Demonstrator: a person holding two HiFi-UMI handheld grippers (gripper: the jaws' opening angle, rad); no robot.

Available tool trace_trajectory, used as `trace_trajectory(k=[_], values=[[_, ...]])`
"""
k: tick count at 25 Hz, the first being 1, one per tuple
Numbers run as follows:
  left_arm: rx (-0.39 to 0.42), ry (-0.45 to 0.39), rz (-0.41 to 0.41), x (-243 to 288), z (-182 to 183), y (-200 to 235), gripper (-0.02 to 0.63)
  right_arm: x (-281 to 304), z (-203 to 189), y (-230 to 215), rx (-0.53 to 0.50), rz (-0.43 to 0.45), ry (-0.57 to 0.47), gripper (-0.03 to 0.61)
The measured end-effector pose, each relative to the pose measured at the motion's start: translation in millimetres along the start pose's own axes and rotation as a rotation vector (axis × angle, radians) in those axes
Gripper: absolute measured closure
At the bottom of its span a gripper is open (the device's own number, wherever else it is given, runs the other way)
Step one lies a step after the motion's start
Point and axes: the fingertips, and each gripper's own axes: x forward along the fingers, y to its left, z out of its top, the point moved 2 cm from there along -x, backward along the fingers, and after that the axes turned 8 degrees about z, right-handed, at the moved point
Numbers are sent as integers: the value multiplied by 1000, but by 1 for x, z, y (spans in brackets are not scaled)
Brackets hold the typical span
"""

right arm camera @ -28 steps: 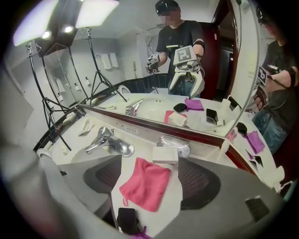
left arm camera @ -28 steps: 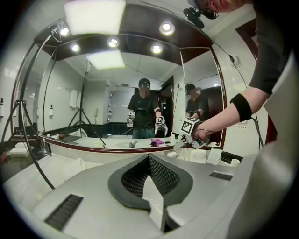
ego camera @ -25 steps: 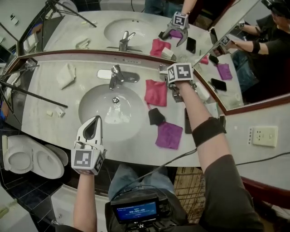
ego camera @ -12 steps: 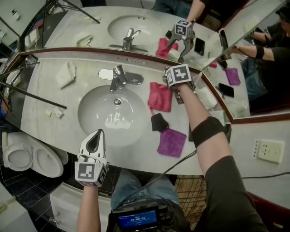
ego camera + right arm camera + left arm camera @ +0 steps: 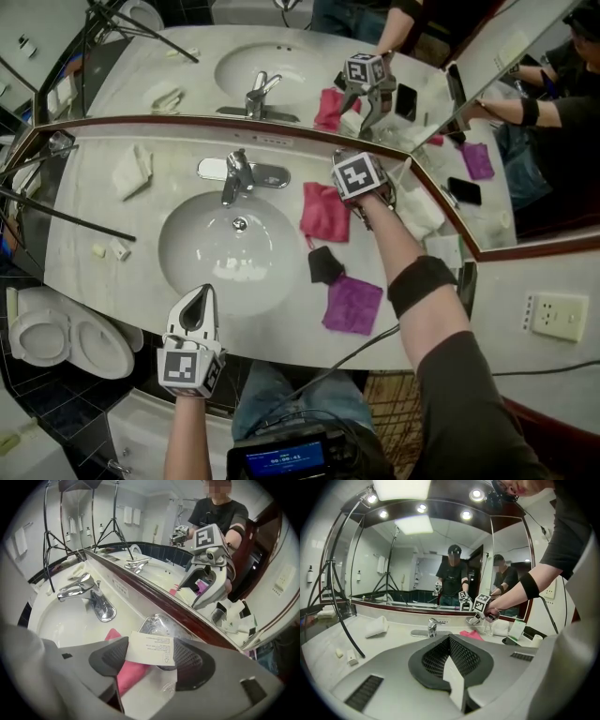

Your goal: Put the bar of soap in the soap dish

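White paper with small print wraps the rectangular bar of soap (image 5: 150, 649), which sits crosswise between the fingers of the right gripper (image 5: 152, 643). Those fingers have just been closing. Their ribbed black pads (image 5: 110, 658) now look to meet both short ends of the bar, so I read this as a grip being taken, not one being let go.

The bar is at the back of the pale marble desk (image 5: 84, 225), close under the dark-framed wall mirror (image 5: 281, 66) and to the right of the chrome tap (image 5: 234, 173). Directly behind it in the right gripper view lies a clear, glassy, shallow vessel (image 5: 157, 622), with a folded pink cloth (image 5: 126, 670) just beside it. That vessel may be the soap dish, but I cannot tell for certain, nor whether the bar touches it.

The left gripper (image 5: 200, 298) hangs over the near rim of the white oval basin (image 5: 211, 253), well apart from the soap. Its fingers are pressed together on nothing, and it has no part in the work at this point.

I judge the task to be near its start. The soap is caught between the fingers, but nowhere does it lie free in a dish. What seems left is to raise the bar, bring it squarely over the dish, lower it flat, spread the fingers and draw the gripper clear without dragging the bar along.
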Motion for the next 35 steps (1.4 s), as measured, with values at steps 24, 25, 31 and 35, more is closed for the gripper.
trace_trajectory(k=[24, 25, 31, 35], values=[[-1, -53, -36, -8, 14, -92, 610, -104, -68, 42, -744, -201, -85, 267], [-3, -54, -37, -8, 14, -97, 610, -107, -75, 45, -768, -206, -90, 267], [-6, -55, -53, 0, 10, -126, 610, -110, -124, 62, -996, -249, -83, 267], [-3, -51, -60, 5, 4, -142, 610, -90, -168, 67, -1139, -255, -36, 267]])
